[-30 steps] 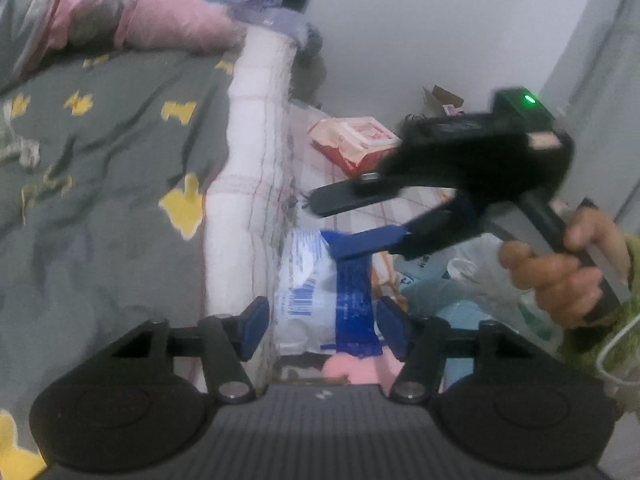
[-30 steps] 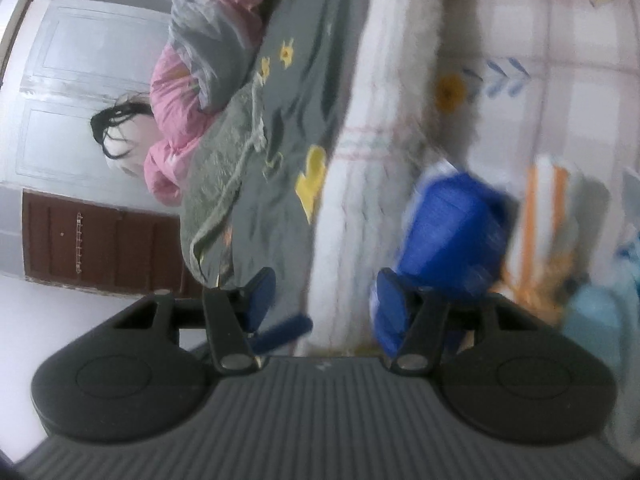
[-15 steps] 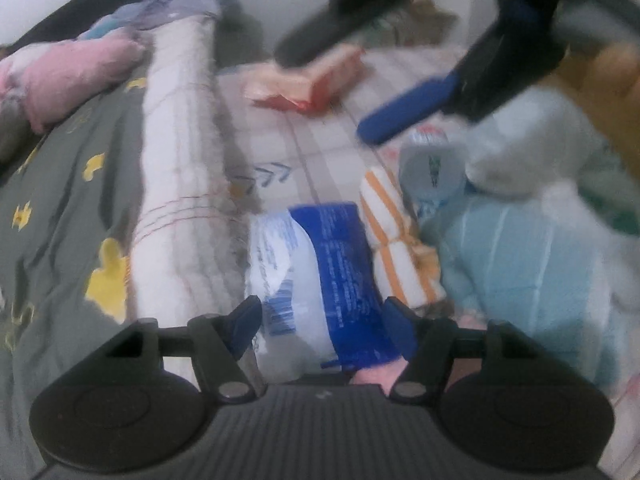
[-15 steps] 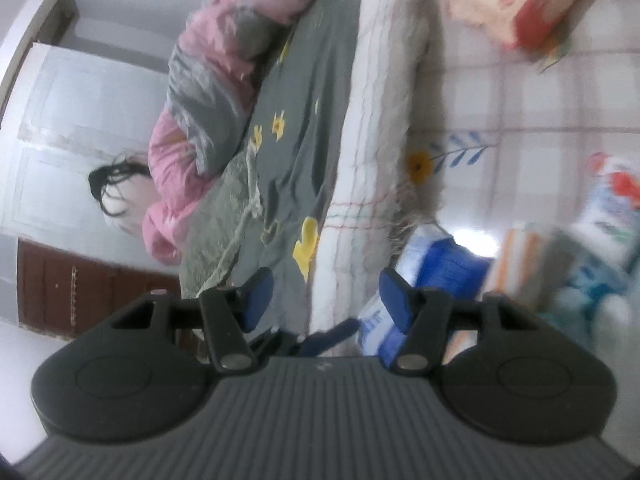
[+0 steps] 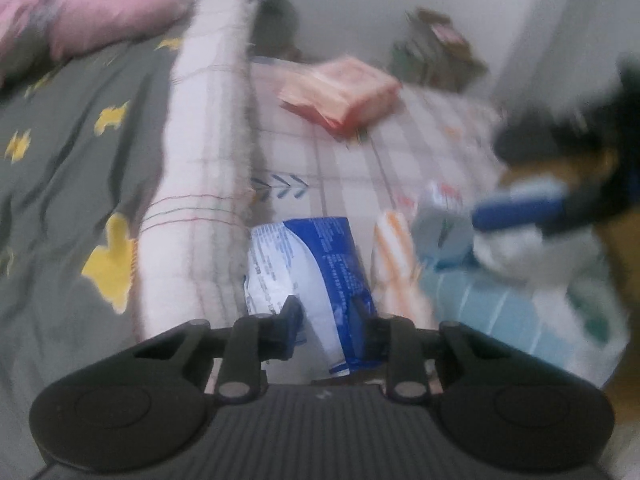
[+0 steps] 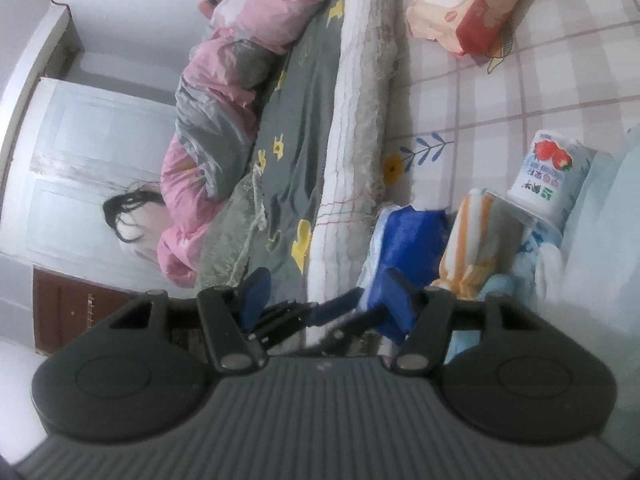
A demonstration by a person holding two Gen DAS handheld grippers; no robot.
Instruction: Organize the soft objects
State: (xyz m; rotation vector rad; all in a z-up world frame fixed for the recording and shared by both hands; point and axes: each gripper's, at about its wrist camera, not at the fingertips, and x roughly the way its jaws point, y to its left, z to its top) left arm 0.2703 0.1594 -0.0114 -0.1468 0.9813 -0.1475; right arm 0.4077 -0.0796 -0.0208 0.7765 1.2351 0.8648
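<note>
My left tool (image 5: pixel 326 320) pinches the blue-and-white pack (image 5: pixel 308 264) by the bed's (image 6: pixel 480 92) quilt edge for lifting; right tool (image 6: pixel 324 300) spread, empty.

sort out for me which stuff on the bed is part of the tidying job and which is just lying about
Job:
- blue pack, pinched in left tool
- striped cloth
- red pack
- tissue roll

Lying about:
- grey bedspread
- pink quilt
- white blanket

The tissue pack (image 5: pixel 316 276) is blue and white, the rolled towel (image 6: pixel 472 236) orange-striped, the wet-wipes pack (image 6: pixel 464 4) peach and red (cartoon print), the bedsheet (image 6: pixel 520 92) pale checked.
</note>
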